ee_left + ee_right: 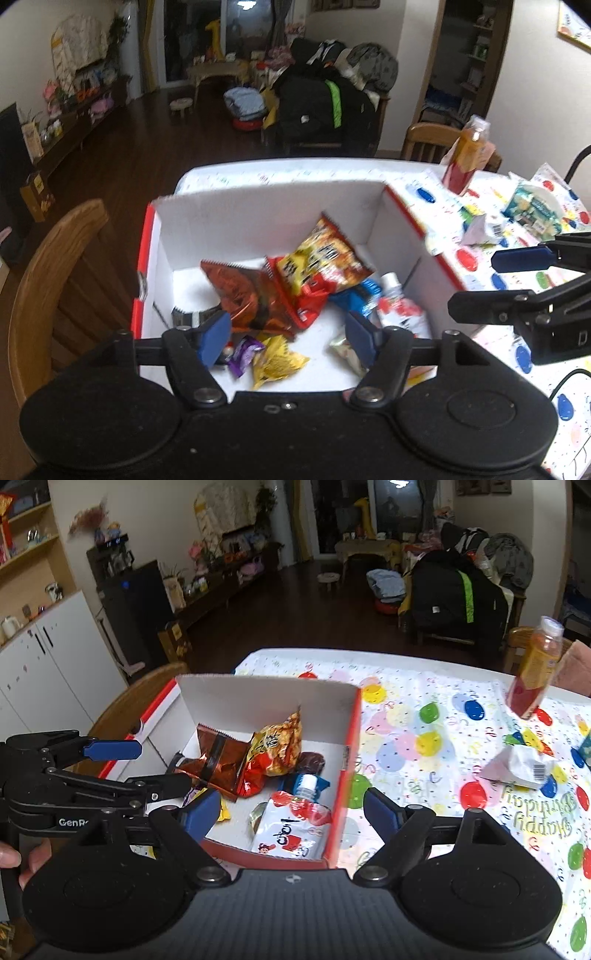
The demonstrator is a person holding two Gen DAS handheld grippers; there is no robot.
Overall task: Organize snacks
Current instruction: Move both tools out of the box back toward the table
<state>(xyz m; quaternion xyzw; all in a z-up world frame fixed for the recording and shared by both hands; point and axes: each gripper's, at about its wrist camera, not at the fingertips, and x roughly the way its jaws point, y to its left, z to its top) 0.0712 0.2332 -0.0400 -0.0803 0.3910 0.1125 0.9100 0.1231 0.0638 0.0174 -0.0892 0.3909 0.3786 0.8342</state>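
My left gripper (pixel 288 339) hangs over the near end of the red-and-white box (pixel 258 218), jaws spread wide and holding nothing. Right beneath and between them lie a purple wrapper (pixel 242 352) and a yellow packet (pixel 275 363); just ahead sit the brown foil bag (pixel 243 295) and, leaning on it, the yellow-and-red chip bag (pixel 325 262), with a white spouted pouch (pixel 400 312) off toward my right jaw.

My right gripper (pixel 291 812) is open just as wide and empty, straddling the box's right wall. What is still loose lies out on the balloon tablecloth (pixel 424 738), ahead and to the right of those jaws: a crumpled white pack (pixel 521 762) nearest, its long axis running roughly crosswise to my fingers, then the orange drink bottle (pixel 535 668) standing farther off. I judge the right hand is the nearer one for both
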